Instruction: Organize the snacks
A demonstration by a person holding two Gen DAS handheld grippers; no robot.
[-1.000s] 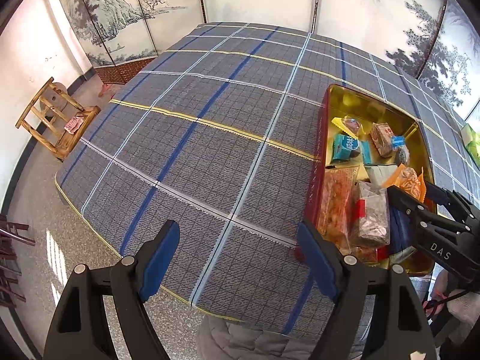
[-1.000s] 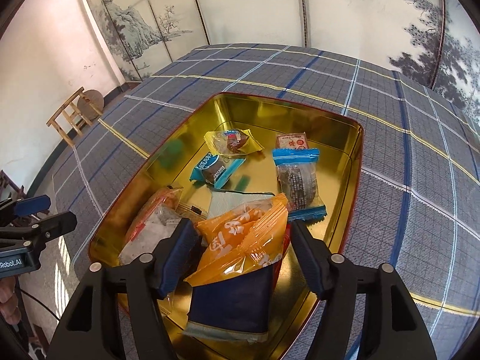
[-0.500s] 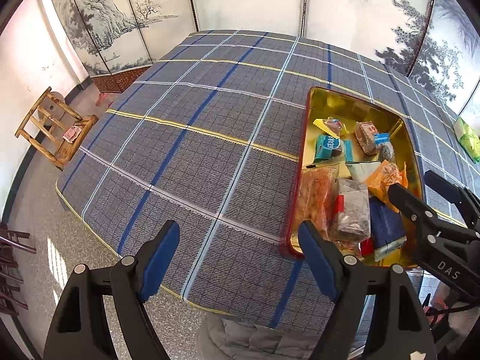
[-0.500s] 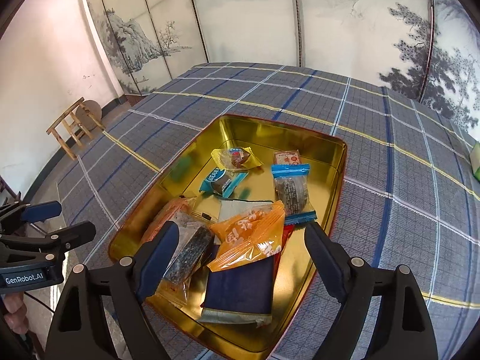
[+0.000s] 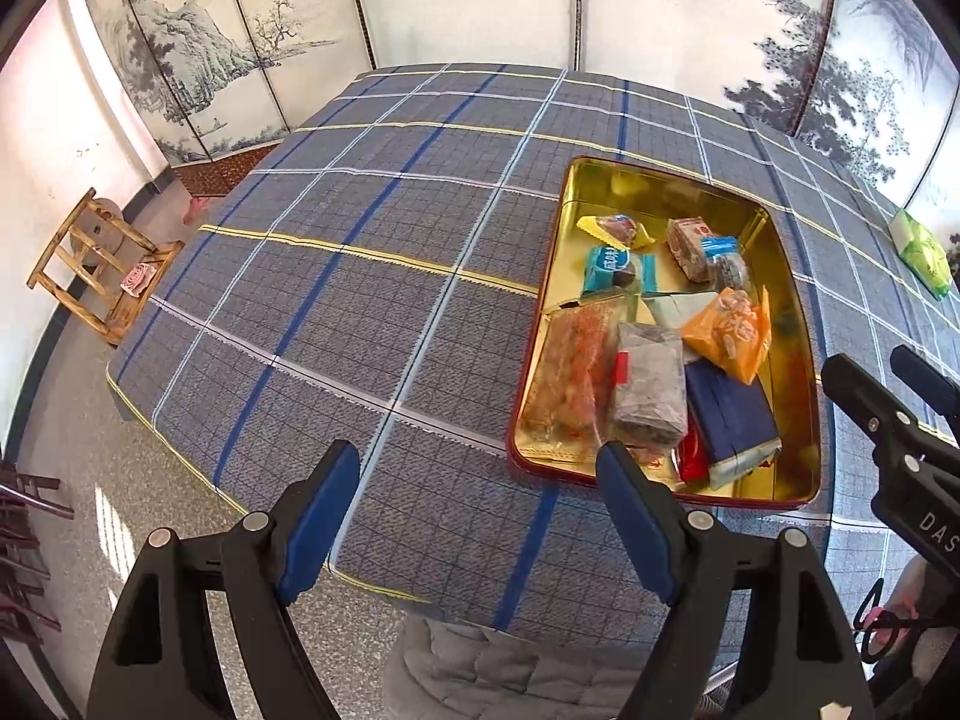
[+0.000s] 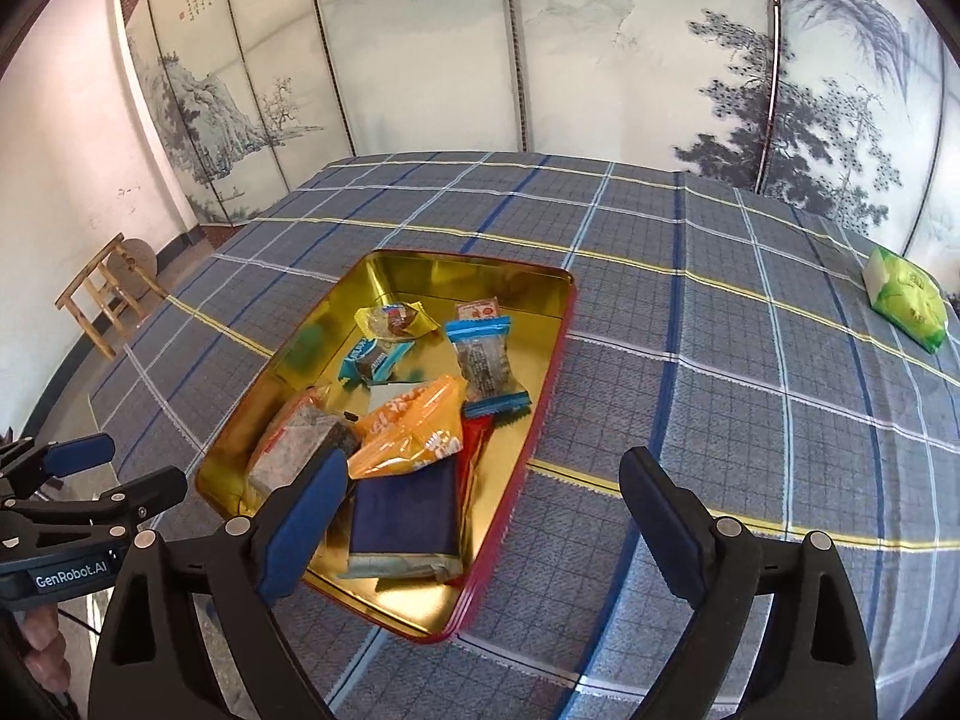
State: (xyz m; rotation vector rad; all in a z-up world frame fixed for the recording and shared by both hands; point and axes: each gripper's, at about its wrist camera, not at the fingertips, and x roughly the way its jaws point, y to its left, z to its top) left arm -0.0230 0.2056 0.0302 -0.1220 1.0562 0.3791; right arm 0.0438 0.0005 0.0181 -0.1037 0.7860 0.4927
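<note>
The tray lies on the desk, near its front edge. Snacks lie in the tray, piled toward its near end. A packet lies on the desk, well apart to the tray's right. A stool stands on the floor left of the desk.

Plaid cloth — grey, with blue, white, yellow lines — covers tabletop. Folding screen with ink landscape panels spans 10 to 2 o'clock behind it. Wooden chair at 9 o'clock on speckled floor — small pink item on its seat.
</note>
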